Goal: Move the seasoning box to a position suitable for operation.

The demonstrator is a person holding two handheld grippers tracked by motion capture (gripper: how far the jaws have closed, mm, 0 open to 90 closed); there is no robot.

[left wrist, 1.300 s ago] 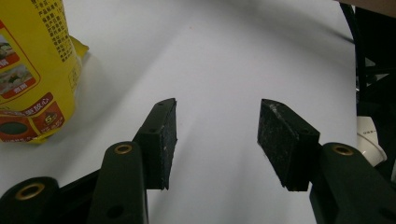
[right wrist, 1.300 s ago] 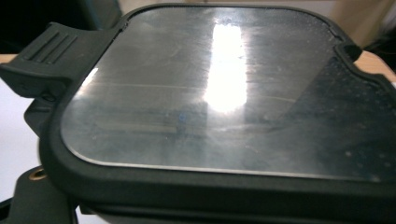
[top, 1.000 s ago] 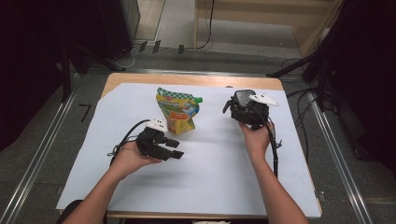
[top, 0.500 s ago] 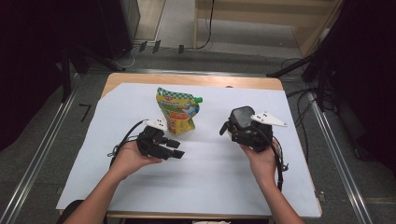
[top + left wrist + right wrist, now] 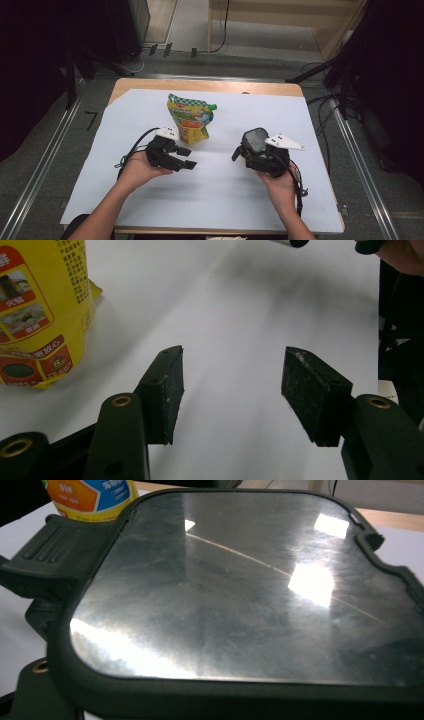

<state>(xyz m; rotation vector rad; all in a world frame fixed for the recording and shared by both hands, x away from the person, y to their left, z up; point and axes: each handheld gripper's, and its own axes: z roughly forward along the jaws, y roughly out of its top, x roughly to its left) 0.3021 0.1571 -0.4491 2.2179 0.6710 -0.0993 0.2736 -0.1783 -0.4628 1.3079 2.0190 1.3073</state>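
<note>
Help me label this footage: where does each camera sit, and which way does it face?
High view: above the person's side, looking forward and down at the white table; both forearms, left gripper, right gripper.
Left gripper view: along its open jaws, across the table, yellow pouch at left.
Right gripper view: close on the black-framed scale.
All three views share the pouch.

In the right gripper view a dark lid with a shiny metal-looking face (image 5: 240,595) covers most of the frame, hiding the gripper's own jaws; its lower and right edges are cut off. At the upper left, only the base of the yellow pouch (image 5: 90,497) clears the top edge. In the left gripper view the pouch (image 5: 42,310) is cropped by the left and top edges, its small print too fine to read. At the upper right, a hand (image 5: 400,255) is cut off at the corner.
</note>
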